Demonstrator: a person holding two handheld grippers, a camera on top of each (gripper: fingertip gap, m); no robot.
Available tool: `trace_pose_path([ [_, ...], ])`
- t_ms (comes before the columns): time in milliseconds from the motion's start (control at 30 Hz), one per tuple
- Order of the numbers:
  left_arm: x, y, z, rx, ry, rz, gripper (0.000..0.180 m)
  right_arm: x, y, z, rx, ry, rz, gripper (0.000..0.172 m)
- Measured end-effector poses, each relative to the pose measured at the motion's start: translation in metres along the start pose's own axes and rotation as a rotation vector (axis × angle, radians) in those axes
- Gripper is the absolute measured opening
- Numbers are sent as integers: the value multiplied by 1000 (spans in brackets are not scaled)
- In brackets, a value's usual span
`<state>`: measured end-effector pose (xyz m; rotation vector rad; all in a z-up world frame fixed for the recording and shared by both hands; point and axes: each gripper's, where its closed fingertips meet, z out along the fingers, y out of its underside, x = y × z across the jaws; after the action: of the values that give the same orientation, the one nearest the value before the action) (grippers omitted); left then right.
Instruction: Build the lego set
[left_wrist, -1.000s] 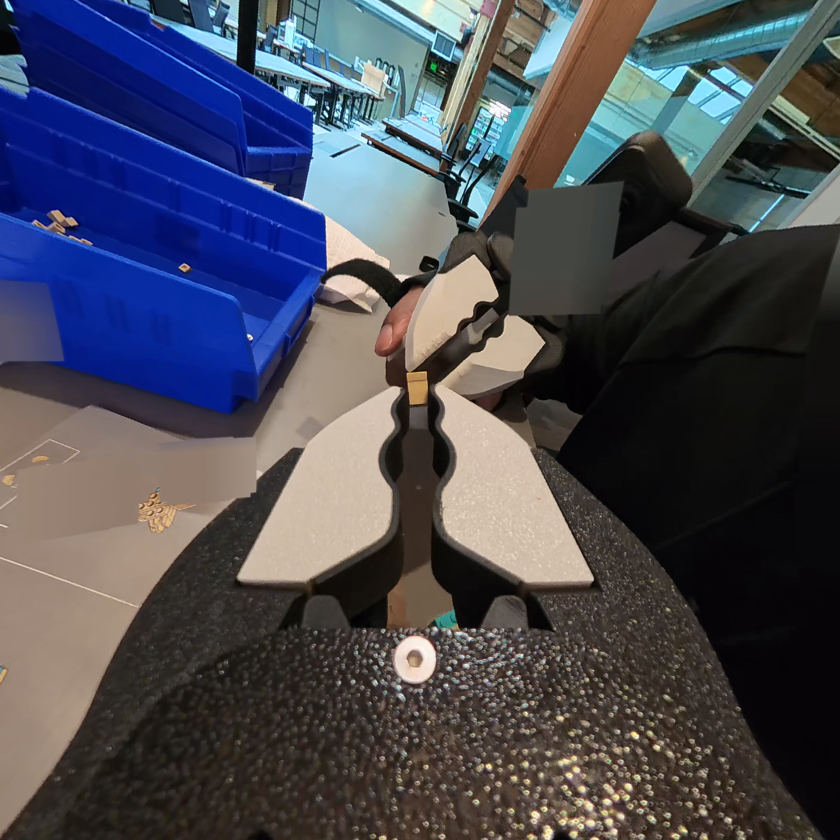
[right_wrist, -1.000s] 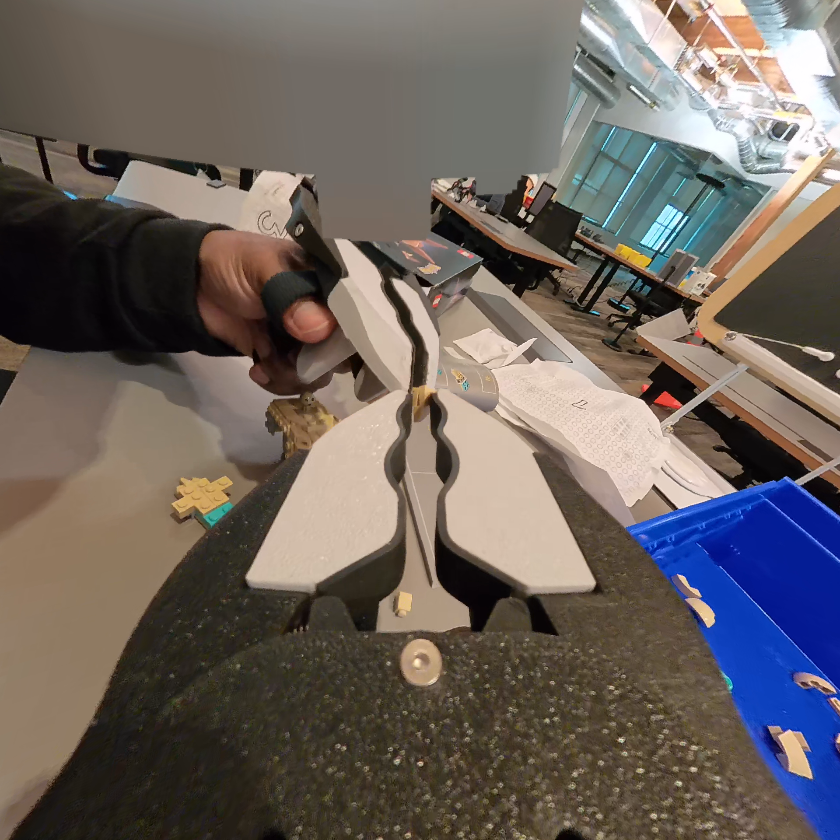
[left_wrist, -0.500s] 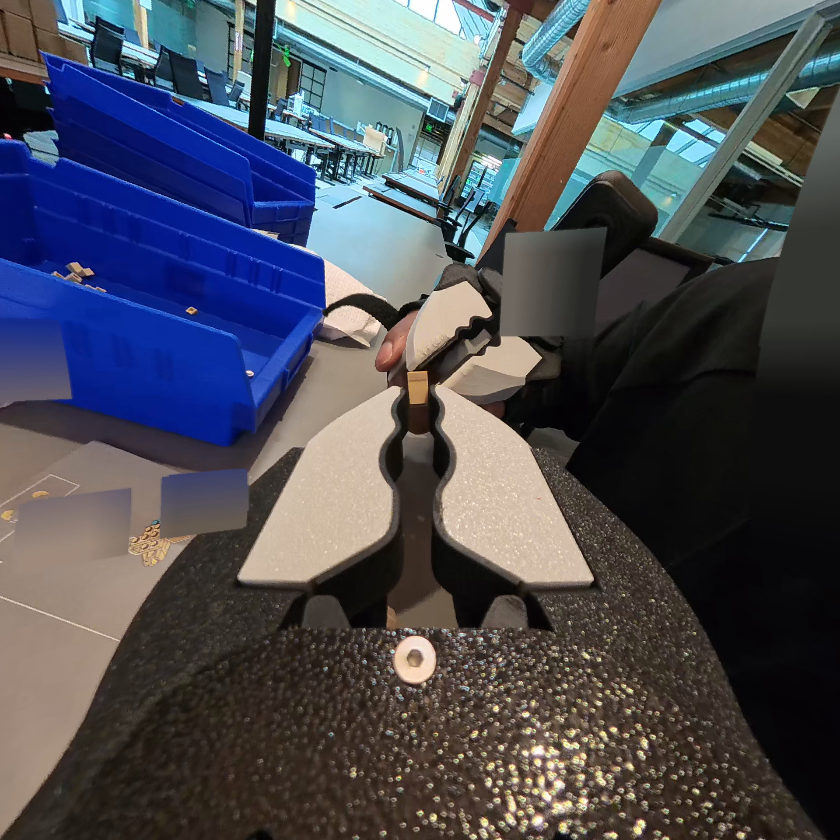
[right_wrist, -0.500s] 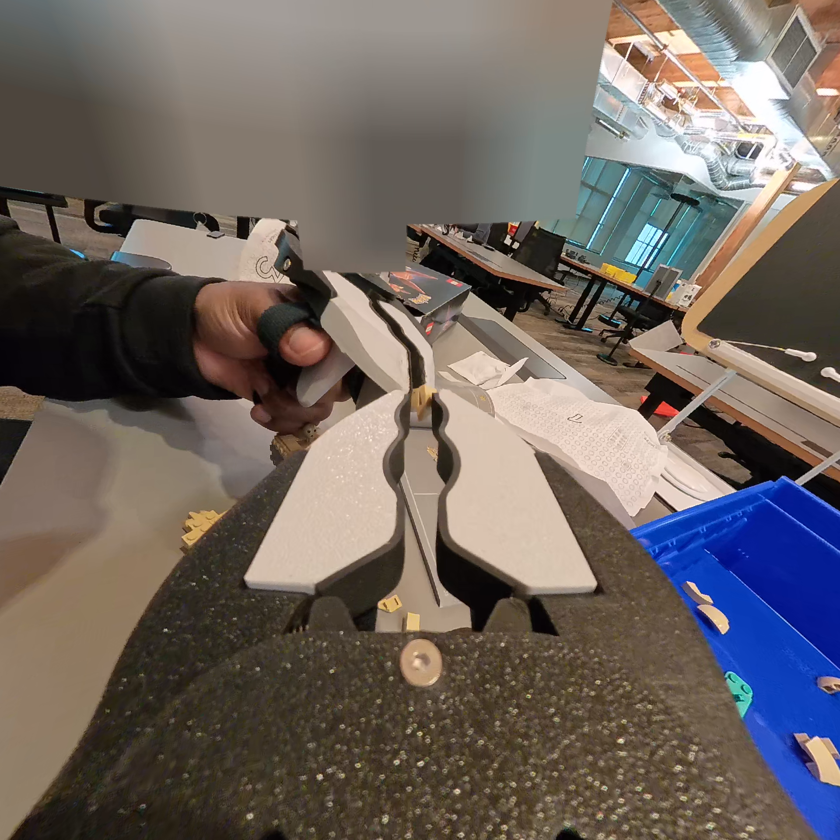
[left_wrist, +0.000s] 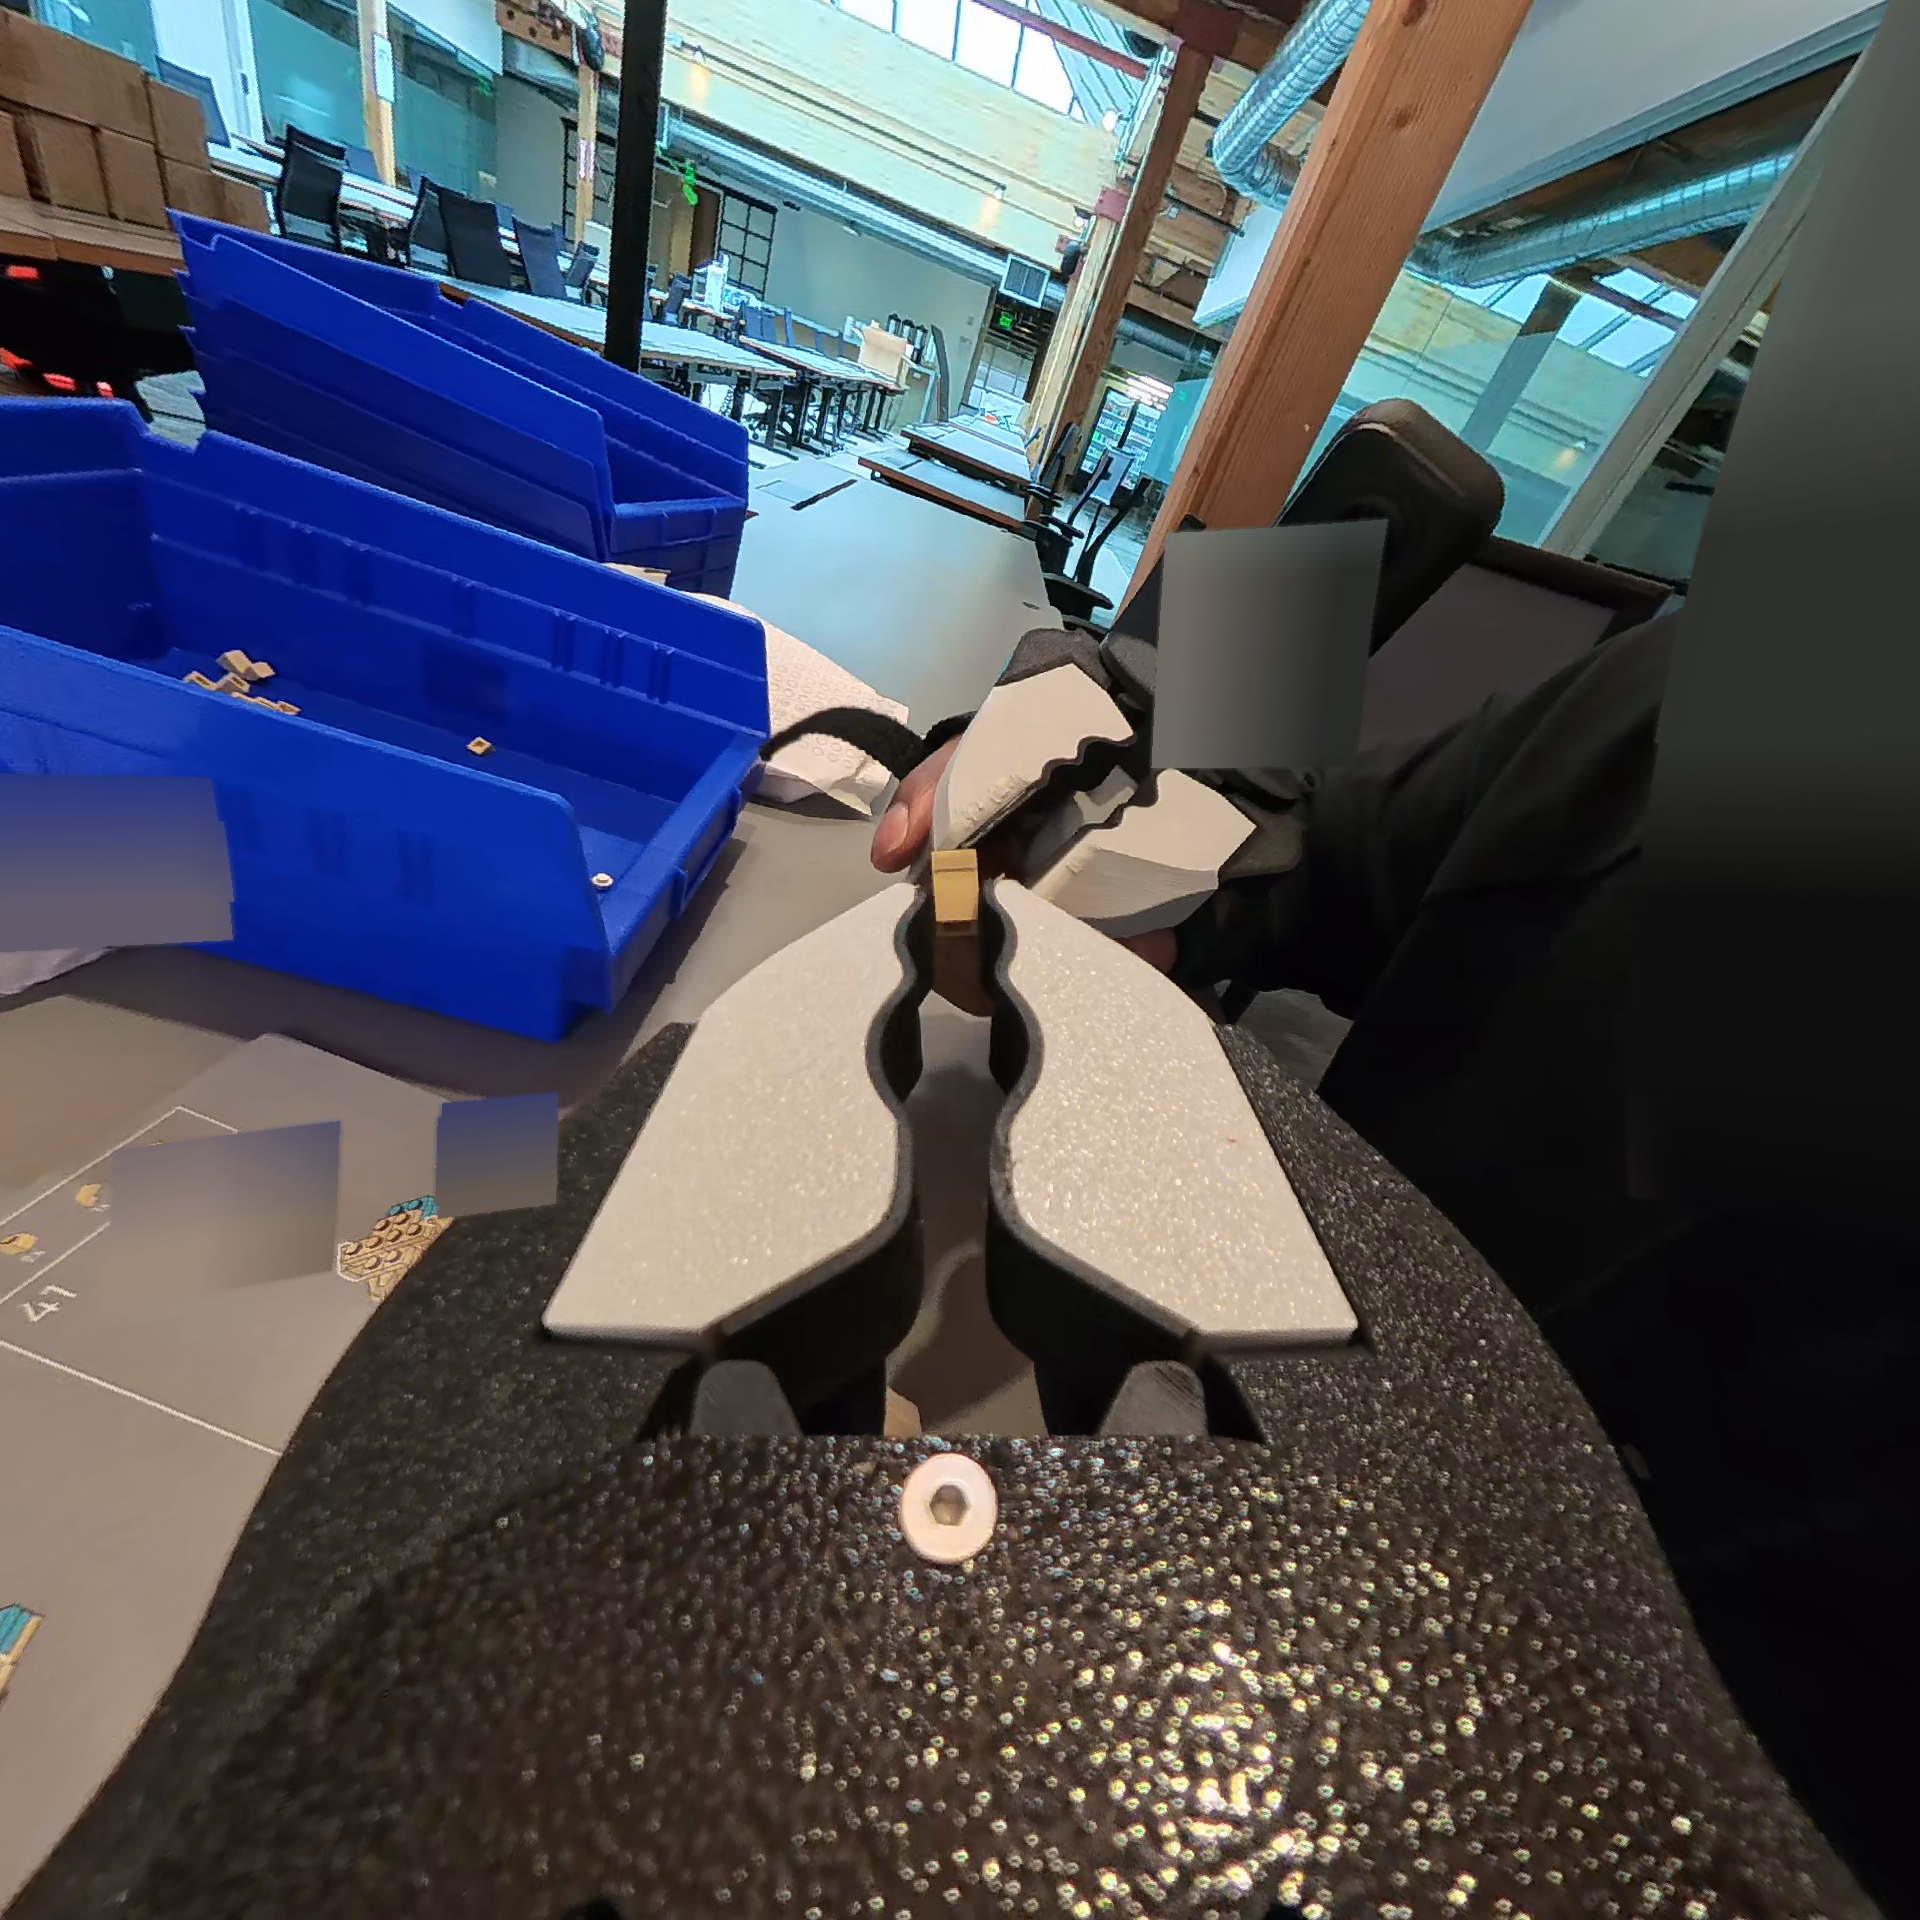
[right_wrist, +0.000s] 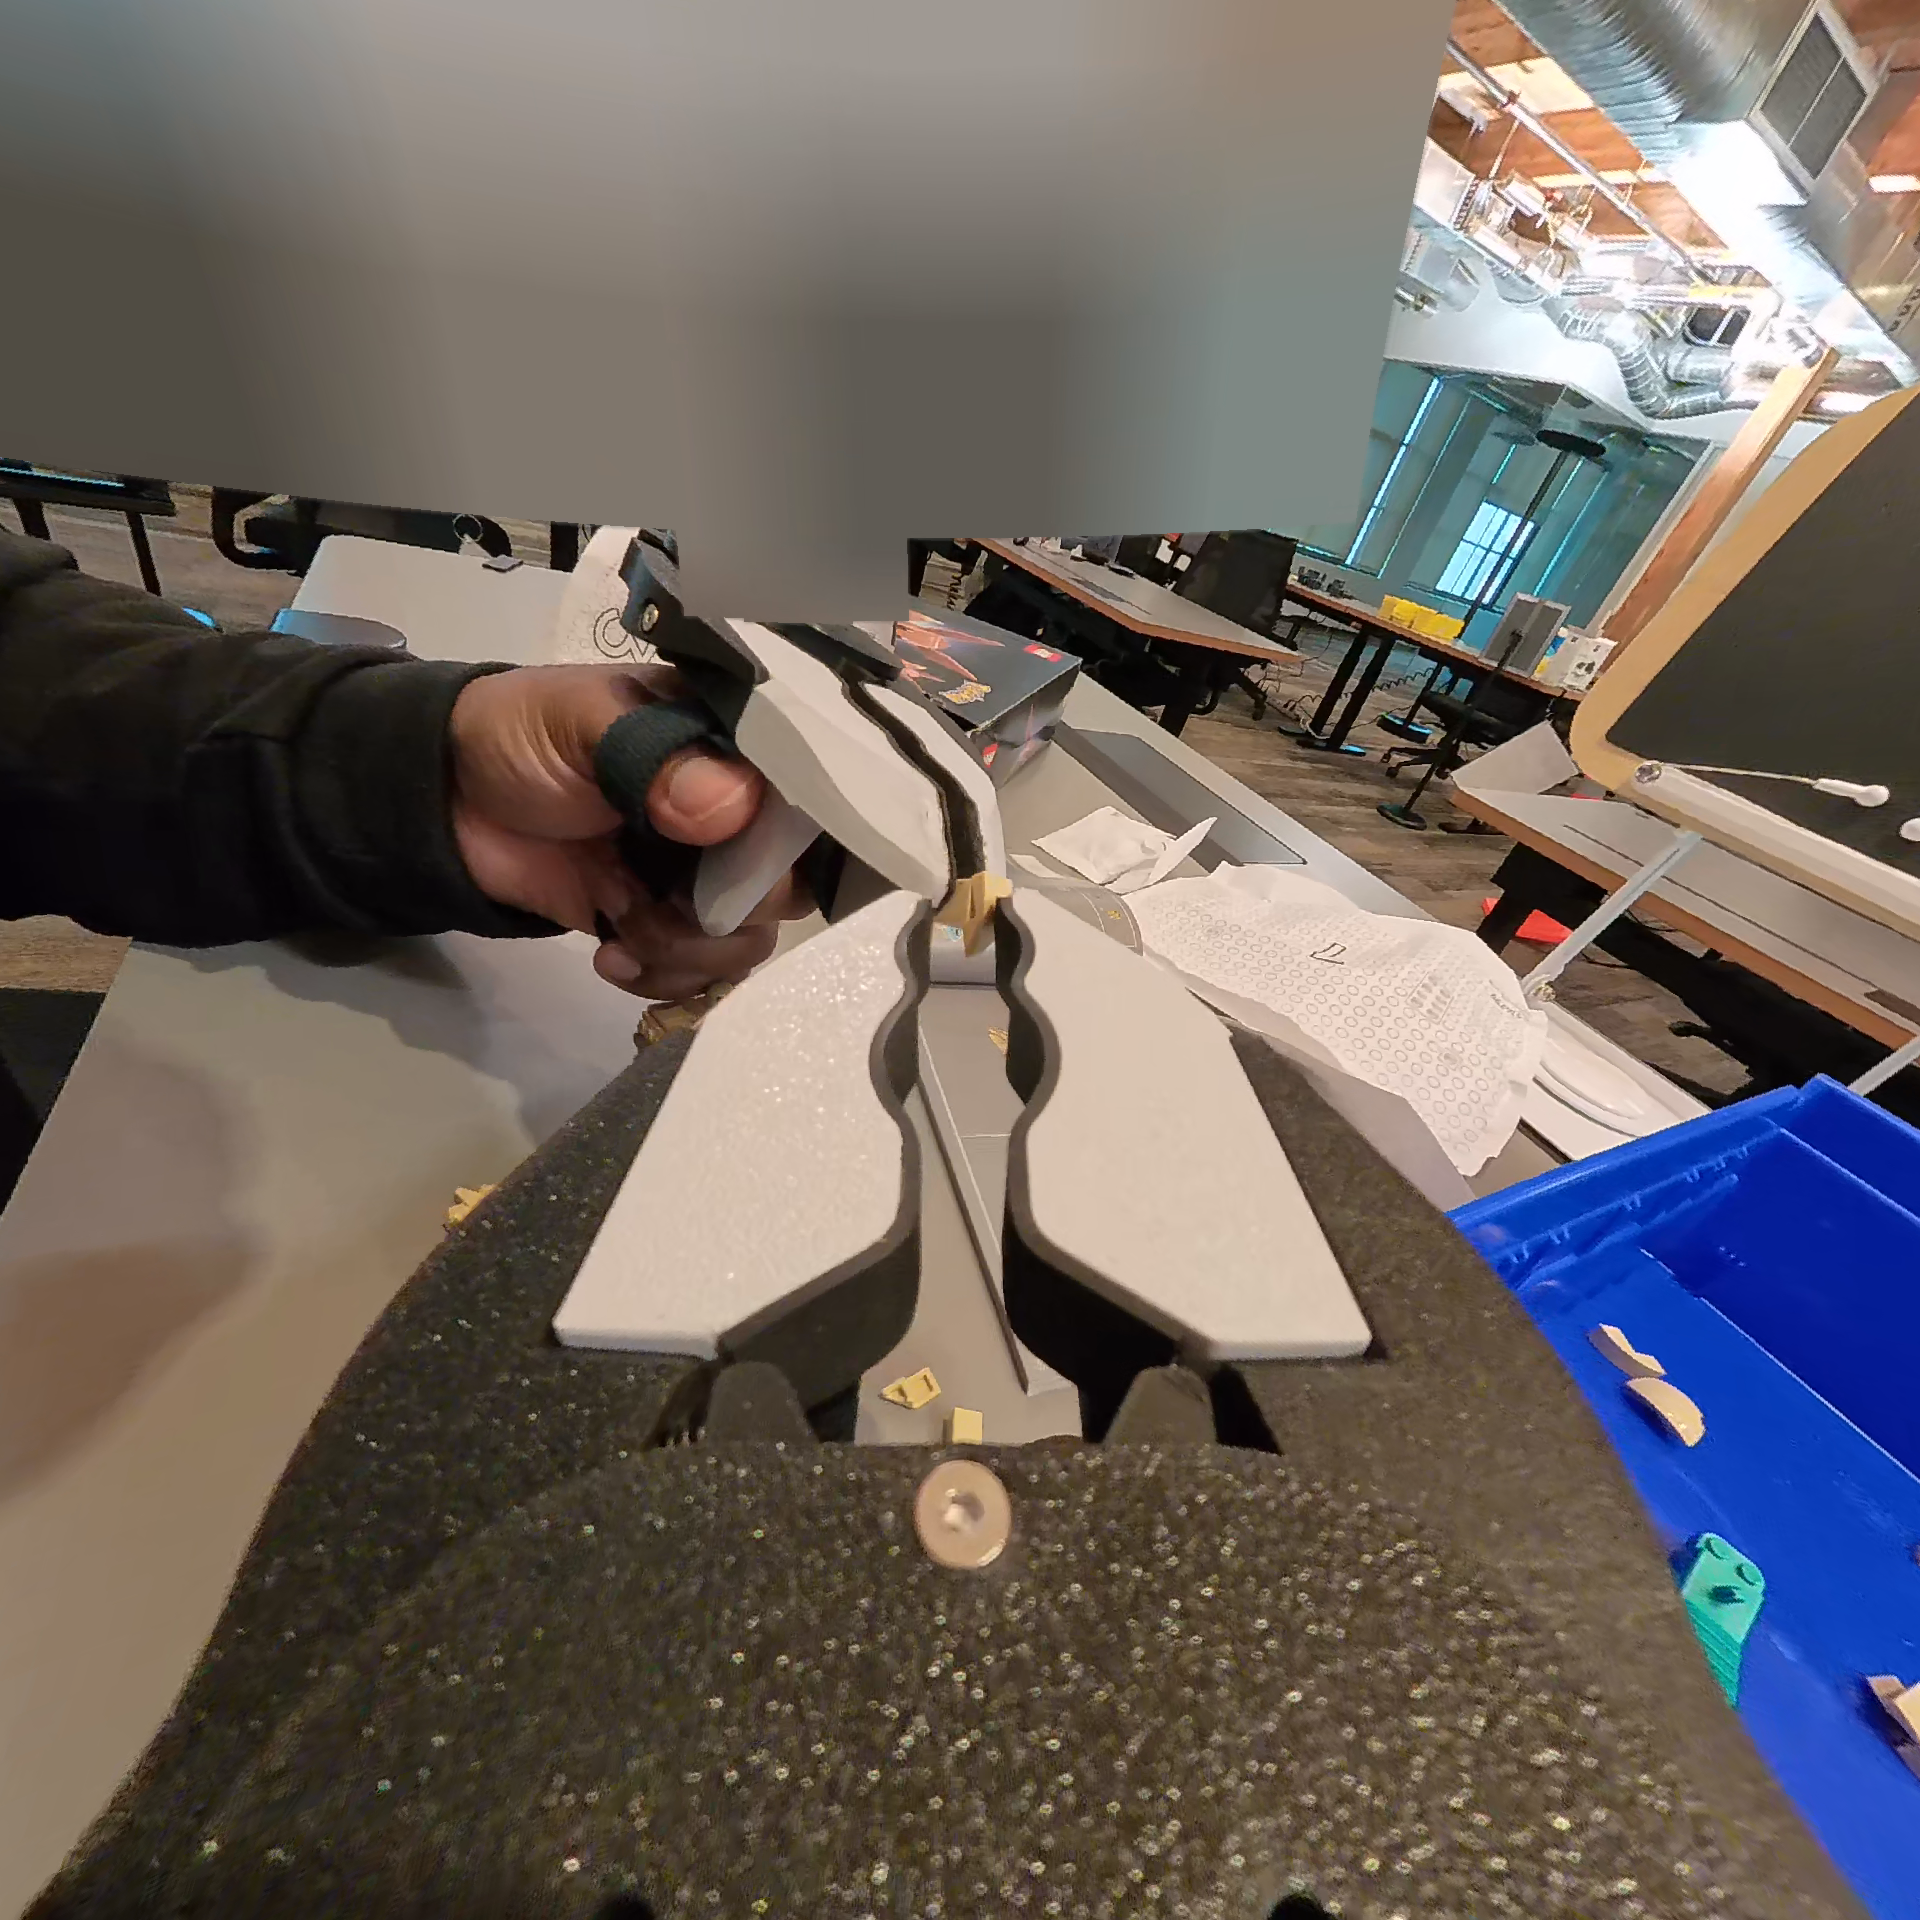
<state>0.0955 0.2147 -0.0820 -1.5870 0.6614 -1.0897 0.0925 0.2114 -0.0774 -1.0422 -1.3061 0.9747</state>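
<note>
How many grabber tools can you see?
2. The left hand-held gripper pinches a small tan plastic brick. The right hand-held gripper meets it tip to tip above the grey table. None seem hidden.

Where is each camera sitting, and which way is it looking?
Left wrist view: sits on the left gripper, looks along its fingers past blue bins toward the other gripper, a fingertip and a dark sleeve.
Right wrist view: sits on the right gripper, looks over the grey table at the left hand gripping its tool, white paper behind.
Shared: both grippers, meeting tip to tip at a small tan brick.
</note>
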Motion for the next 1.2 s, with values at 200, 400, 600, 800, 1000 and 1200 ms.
trace_pose_path([
  [200, 1, -2, -1, 6, -17, 25, 7, -1, -1, 0, 9, 2, 27, 12],
  [400, 1, -4, -1, 16, -17, 15, 7, 0, -3, 0, 20, 26, 14, 11],
  [600, 4, -7, 0, 48, -13, -12, 7, 0, -7, -1, 54, 77, -9, 10],
  [800, 10, -14, 0, 75, -32, 31, 7, -3, -14, -3, 106, 92, 13, 11],
  [1000, 0, -3, 3, 8, -117, 44, 8, -10, -7, 1, 65, 168, -83, 0],
  [1200, -16, -12, -6, 57, -249, 164, 7, 13, 27, 7, -75, 227, -50, 0],
])
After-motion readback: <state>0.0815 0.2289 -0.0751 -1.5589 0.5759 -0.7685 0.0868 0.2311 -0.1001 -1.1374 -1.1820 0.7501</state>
